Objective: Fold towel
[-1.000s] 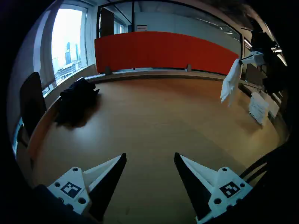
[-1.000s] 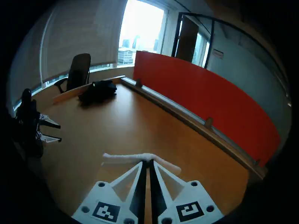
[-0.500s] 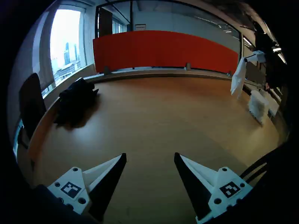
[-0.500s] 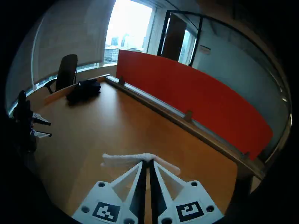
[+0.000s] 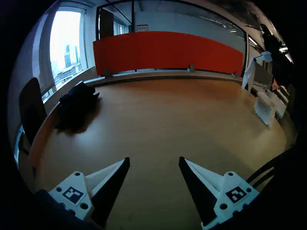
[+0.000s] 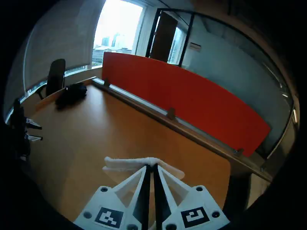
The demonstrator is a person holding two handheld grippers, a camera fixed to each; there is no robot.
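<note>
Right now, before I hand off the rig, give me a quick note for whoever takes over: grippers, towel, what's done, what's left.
Left gripper: open, empty, over the wooden table.
Right gripper: shut on the white towel, raised above the table; in the left gripper view the towel hangs down at far right.
White cloth pile lies on the table below it; dark bundle at the table's left edge.
Done: towel picked up.
Left: no fold visible yet; probably spread it flat, then fold.

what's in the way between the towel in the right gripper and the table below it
Nothing visible. The right gripper holds the towel over bare table; the dark bundle lies at the far corner, the left gripper off to one side.
</note>
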